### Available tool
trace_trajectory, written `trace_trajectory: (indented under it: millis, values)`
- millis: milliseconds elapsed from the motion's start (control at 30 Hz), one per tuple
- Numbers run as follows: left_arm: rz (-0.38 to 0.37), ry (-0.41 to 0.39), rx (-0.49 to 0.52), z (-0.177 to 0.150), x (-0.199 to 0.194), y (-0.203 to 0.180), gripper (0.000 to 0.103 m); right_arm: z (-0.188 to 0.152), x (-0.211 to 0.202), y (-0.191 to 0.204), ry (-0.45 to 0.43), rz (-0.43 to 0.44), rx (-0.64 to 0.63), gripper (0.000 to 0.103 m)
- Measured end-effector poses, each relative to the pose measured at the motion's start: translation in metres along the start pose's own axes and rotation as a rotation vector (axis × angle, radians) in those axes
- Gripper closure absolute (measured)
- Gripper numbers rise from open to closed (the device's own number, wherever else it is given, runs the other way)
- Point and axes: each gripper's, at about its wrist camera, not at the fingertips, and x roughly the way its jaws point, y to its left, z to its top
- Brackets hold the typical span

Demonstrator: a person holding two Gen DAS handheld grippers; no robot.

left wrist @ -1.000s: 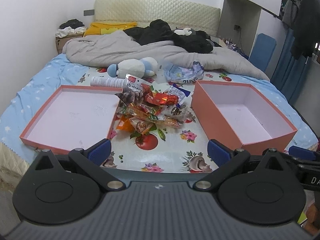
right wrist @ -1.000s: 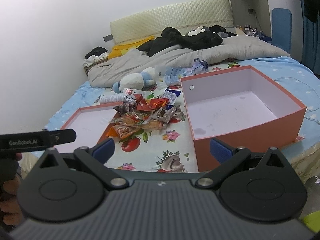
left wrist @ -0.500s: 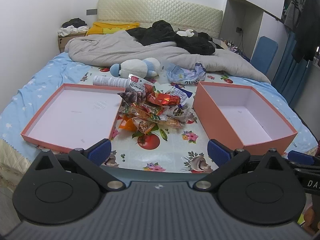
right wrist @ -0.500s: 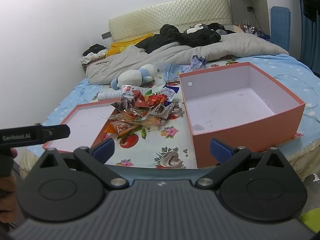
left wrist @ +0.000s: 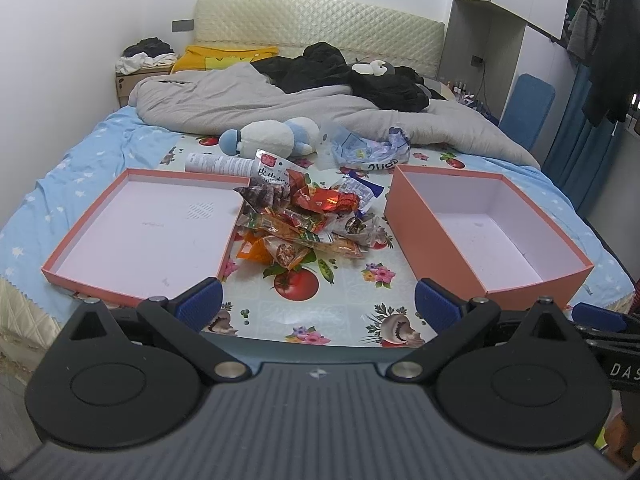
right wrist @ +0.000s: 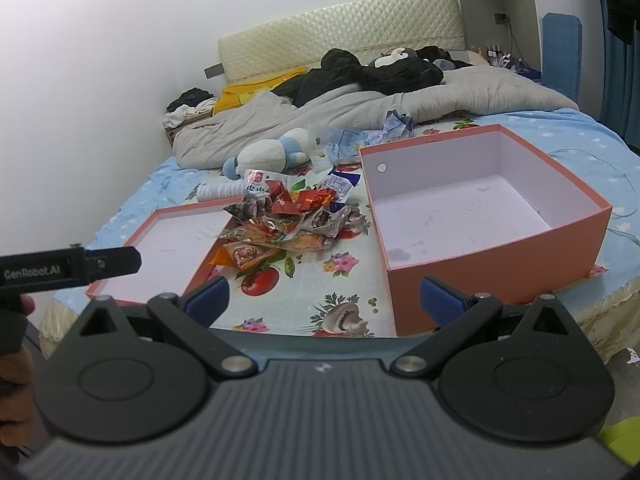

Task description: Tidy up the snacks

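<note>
Left wrist view: snack pile (left wrist: 308, 220) heaped on the floral cloth (left wrist: 320, 308). Left of pile, shallow lid (left wrist: 132, 276), empty; right of pile, deep box (left wrist: 424, 236), empty. Left gripper (left wrist: 316, 300) and right gripper (right wrist: 324, 300): fingers spread, holding nothing. Sorting apparently unstarted; all packets remain.

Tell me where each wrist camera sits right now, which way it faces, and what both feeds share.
Left wrist: sits on the left gripper at the foot of the bed, facing the headboard; own jaws open, the right gripper's tip at the right edge.
Right wrist: sits on the right gripper, further right, angled left over the deep box; own jaws open, the left gripper and a hand at left.
Shared: snack pile, shallow lid, deep box, plush toy.
</note>
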Motion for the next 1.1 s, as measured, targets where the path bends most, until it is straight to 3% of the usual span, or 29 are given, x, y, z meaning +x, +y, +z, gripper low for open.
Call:
trace_trajectory:
  millis: [633, 1100]
  values:
    - [-0.017, 0.013, -0.006, -0.009, 0.004, 0.0, 0.0, -0.005, 0.008, -0.002, 0.023, -0.007, -0.011, 0.0]
    - [-0.018, 0.034, 0.024, 0.001, 0.034, 0.005, 0.0, -0.01, 0.036, 0.006, 0.026, 0.008, -0.016, 0.0]
